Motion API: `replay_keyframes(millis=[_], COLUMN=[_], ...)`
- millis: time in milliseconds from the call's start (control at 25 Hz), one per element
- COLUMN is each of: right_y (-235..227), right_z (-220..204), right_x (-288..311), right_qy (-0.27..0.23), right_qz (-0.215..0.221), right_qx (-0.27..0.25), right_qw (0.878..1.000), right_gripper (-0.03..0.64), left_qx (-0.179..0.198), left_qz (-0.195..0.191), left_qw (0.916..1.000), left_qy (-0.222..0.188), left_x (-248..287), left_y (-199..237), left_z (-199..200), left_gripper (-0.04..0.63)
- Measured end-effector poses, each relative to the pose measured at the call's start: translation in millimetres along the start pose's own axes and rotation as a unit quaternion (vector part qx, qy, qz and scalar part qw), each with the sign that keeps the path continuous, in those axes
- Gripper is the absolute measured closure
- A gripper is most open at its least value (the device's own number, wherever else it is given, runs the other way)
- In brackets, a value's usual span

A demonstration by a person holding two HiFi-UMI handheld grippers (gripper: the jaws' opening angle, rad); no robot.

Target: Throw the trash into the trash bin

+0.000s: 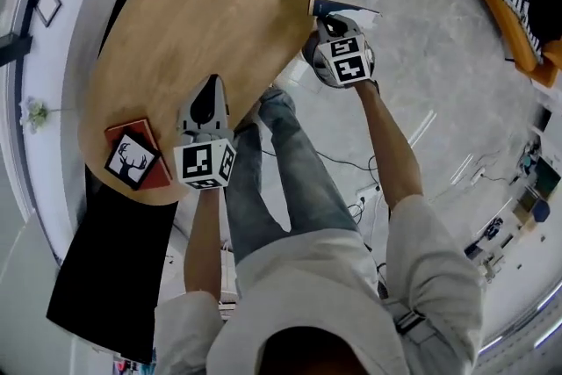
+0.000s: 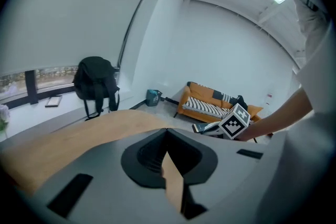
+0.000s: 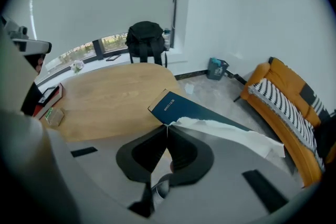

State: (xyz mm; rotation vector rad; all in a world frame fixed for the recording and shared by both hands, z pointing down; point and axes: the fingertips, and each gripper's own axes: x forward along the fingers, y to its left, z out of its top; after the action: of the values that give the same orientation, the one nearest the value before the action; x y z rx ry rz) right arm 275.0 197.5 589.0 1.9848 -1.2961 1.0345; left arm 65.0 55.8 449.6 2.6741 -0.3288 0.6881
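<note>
Clamped in right claw: box and tissue, long axis crosswise, label end toward wood surface. Left claw pressed together, empty. Grey floor, sofa.

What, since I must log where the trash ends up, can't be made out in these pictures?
Print on the blue packet, right gripper view: too small.
Whether the teal container is a bin, same view: too small.
Packet's gripped end, head view: under the right gripper.
</note>
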Motion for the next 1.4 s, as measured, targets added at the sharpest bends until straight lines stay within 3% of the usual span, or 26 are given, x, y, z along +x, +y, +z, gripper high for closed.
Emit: replay_keyframes(millis=[280,600,800,880,1400], right_y=[-66.1,-70.4,-50.0,-42.8,-36.7], right_z=[-96.6,-197.5,-228.4,-237.5,-245.6], right_x=[-45.5,-54.2,-38.1,-32.5,-22.3], right_qy=[0.023,0.073,0.121,0.140,0.177], right_qz=[-0.054,-0.065,-0.031,-0.018,-0.017], right_qx=[0.094,0.169,0.169,0.171,0.152], right_qw=[0.994,0.981,0.978,0.975,0.972], right_gripper=[0.584,0.584,0.561,0.418,0.368], left_qx=[0.053,0.089,0.091,0.089,0.068], left_qz=[-0.087,-0.148,-0.150,-0.146,-0.121], left_qw=[0.9943,0.9824,0.9808,0.9812,0.9871], left_qy=[0.032,0.071,0.085,0.089,0.080], left_x=[47.7,76.0,77.8,77.3,74.2], left_y=[-84.0,-138.2,-136.2,-132.3,-111.2], left_z=[-2.0,-26.4,-39.9,-43.5,-39.7], left_gripper=[0.578,0.577,0.577,0.577,0.577])
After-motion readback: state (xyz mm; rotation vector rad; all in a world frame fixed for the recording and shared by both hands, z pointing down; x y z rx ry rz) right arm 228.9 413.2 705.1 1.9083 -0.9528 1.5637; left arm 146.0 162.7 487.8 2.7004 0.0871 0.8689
